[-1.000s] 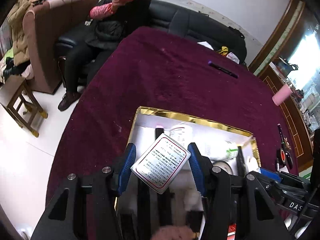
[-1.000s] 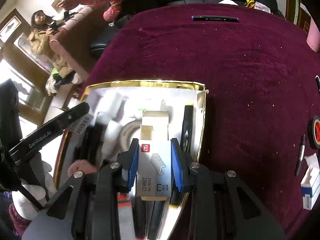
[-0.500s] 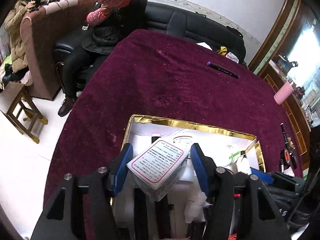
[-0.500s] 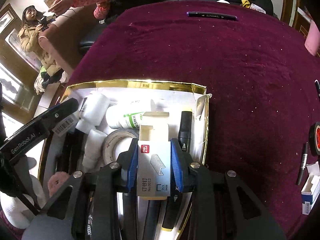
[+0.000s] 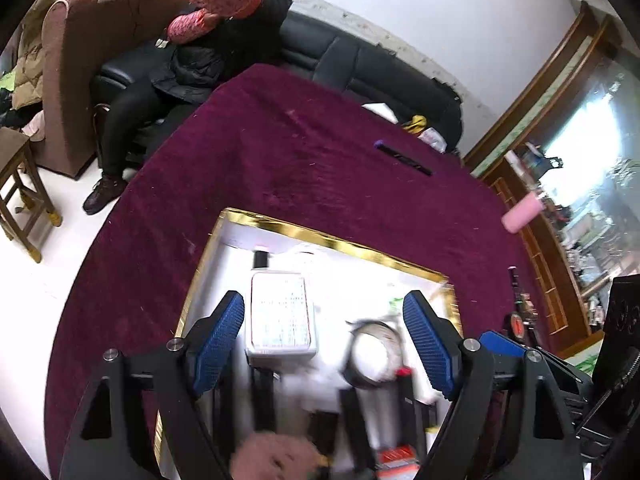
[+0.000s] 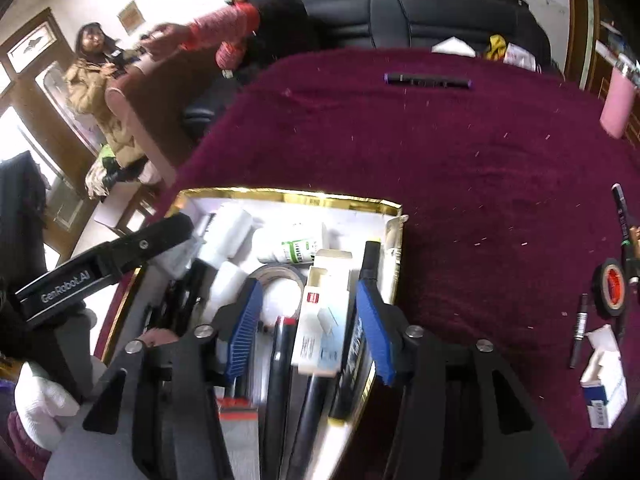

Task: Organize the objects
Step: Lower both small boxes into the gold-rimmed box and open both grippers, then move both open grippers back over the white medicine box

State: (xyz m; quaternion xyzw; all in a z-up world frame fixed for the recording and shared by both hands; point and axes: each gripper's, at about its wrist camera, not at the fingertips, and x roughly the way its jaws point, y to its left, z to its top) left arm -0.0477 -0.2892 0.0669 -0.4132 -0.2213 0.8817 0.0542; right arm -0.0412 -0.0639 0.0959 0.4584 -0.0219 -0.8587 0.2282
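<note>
Gold-rimmed box (image 6: 296, 196) crammed with markers and tape, contents blurred.
Your left hand-held gripper (image 5: 324, 344) and right hand-held gripper (image 6: 308, 328) have just been opening; staple box (image 6: 322, 312) lies loose between the right's jaws.

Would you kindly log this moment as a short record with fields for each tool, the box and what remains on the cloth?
left tool: open, jaws just widened; white red-bordered box lies free between them in the tray
right tool: open, jaws just widened; staples box lies free between them
gold-rimmed box: holds glue bottle, tape roll, markers
cloth: purple-capped marker, black tape roll, pen, blue-and-white box
</note>
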